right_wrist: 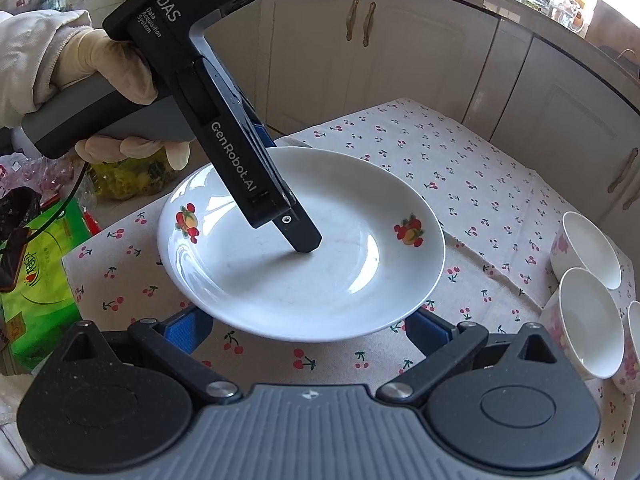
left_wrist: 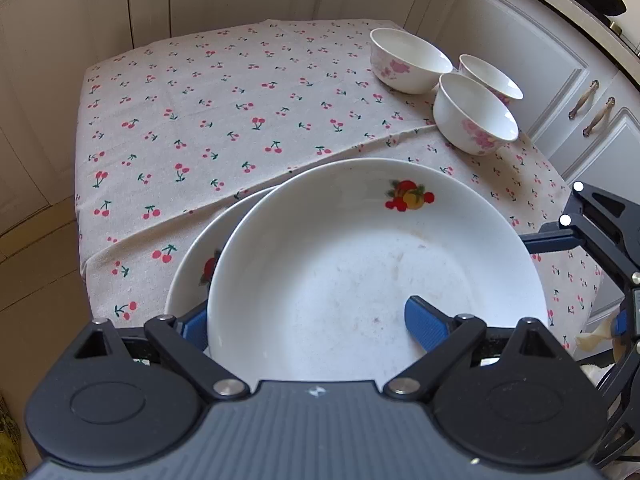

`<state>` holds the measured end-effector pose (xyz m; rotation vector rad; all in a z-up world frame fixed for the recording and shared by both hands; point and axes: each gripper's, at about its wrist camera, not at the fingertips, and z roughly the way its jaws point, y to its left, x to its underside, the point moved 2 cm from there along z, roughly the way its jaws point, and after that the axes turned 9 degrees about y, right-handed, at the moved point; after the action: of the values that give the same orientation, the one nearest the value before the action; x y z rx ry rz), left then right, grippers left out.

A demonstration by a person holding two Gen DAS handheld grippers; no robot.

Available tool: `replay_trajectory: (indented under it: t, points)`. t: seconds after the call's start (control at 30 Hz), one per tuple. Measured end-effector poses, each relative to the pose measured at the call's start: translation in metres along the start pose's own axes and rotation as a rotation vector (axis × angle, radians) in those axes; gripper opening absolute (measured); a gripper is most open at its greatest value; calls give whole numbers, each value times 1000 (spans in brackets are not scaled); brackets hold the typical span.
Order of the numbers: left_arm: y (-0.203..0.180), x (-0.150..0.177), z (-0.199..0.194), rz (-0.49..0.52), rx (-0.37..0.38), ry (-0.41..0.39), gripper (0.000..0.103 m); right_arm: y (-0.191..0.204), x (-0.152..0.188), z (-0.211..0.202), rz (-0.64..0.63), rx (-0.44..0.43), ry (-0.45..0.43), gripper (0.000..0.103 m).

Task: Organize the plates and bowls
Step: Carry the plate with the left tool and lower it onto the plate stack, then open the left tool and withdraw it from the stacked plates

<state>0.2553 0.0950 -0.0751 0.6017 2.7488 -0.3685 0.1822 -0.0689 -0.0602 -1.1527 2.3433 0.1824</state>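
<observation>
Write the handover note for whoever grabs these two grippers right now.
Left gripper: open, one finger inside the top plate, the other outside its rim; no pinch visible.
Right gripper: open at the same plate's edge, holding nothing.
Things: the top plate lies off-centre on a second plate on the cherry tablecloth. Three small bowls stand side by side, unstacked.
Done: plates roughly stacked.
Left: square up the plates, nest the bowls.
</observation>
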Motion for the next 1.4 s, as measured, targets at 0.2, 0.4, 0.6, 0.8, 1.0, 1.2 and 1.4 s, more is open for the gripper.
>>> replay_trajectory:
  t: [0.2,0.4,0.6,0.8,1.0,1.2,1.4]
  points:
    - [1,1,0,9,-14,23,95,0,0,1,-6,-4,0,103]
    - [0,0,-1,35,-33,49,95,0,0,0,-6,-6,-4,103]
    - [-3,-1,-2,78,-64,80,95,0,1,-1,-9,-5,-9,103]
    - [-3,-1,-3,87,-73,89,95,2,1,-4,-18,2,-16,103]
    - [-4,-3,-7,97,-93,84,95,6,0,-5,-54,20,-29,103]
    - [-3,-2,-11,90,-108,67,95,5,0,-7,-43,-2,-41,103]
    - [-1,0,-15,74,-116,38,95,-1,1,-14,-6,1,-66,103]
